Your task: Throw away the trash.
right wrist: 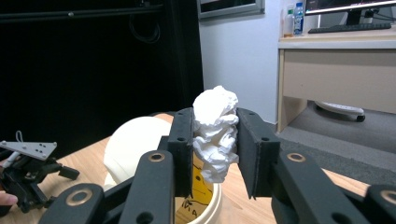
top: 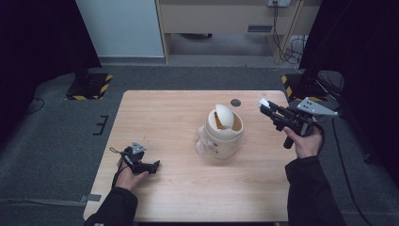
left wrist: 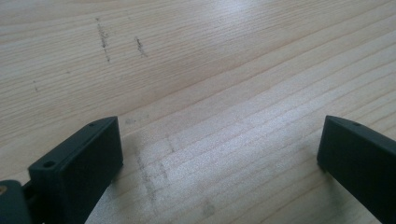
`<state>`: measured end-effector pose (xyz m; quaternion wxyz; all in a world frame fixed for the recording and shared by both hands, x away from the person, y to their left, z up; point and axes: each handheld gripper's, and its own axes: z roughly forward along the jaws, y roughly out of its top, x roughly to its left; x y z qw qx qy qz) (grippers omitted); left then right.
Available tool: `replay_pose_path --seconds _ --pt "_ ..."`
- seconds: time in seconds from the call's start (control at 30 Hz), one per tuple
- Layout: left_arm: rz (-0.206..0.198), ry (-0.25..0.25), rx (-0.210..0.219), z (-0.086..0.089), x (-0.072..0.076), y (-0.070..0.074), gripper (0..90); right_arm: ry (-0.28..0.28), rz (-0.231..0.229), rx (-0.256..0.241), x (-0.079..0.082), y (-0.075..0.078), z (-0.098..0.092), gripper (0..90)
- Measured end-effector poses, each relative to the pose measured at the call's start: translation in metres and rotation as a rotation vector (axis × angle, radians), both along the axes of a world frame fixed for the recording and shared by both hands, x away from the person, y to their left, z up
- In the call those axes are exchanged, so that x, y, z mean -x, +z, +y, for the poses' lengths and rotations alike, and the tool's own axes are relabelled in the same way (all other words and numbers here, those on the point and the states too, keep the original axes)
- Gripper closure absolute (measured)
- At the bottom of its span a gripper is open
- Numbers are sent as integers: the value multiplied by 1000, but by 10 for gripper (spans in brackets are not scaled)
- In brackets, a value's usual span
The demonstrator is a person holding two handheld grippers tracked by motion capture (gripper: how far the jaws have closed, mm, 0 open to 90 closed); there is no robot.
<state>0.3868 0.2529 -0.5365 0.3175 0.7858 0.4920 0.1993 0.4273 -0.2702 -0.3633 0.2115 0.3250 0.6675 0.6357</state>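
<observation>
A pale wooden surface (top: pixel 188 179) stands on grey carpet, with black curtains to either side and a light wooden desk against the far wall.

Nearest the person, at the front left of the surface, the left gripper (top: pixel 139 160) rests low on the wood in the left hand (top: pixel 128 178). In the left gripper view its jaws stand wide apart with bare wood grain and a few faint dark scuff marks (left wrist: pixel 102 37) between and beyond them; nothing is held.

Farther in, a little right of the middle, sits a cream bin (top: pixel 221 136) with a domed swing lid (top: pixel 226 115) tipped up, showing a yellowish inside. A crumpled clear plastic liner (top: pixel 203 141) bulges out at its left side.

To the right of the bin and raised above the surface, the right hand (top: pixel 306 141) holds the right gripper (top: pixel 266 106), which points toward the bin. Its jaws are clamped on a crumpled white paper wad (right wrist: pixel 215 133), seen in the high view as a small white tip at the jaw ends. In the right gripper view the wad sits between the two jaws, rising above them, with the bin's open mouth just below and beyond it.

Past the bin, near the far edge of the surface, is a small dark round mark (top: pixel 235 102). Beyond that, cables (top: pixel 289 47) hang by the desk leg.
</observation>
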Motion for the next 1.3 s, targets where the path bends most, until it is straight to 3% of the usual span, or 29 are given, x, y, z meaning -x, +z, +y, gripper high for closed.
replay_pose_path --seconds 0.43,0.83,1.3 --pt "0 2 0 0 0 0 0 30 69 53 -23 -29 14 683" --pt "0 2 0 0 0 0 0 114 104 83 -31 -43 35 683" --pt "0 2 1 0 0 0 0 153 156 160 -33 -60 52 680"
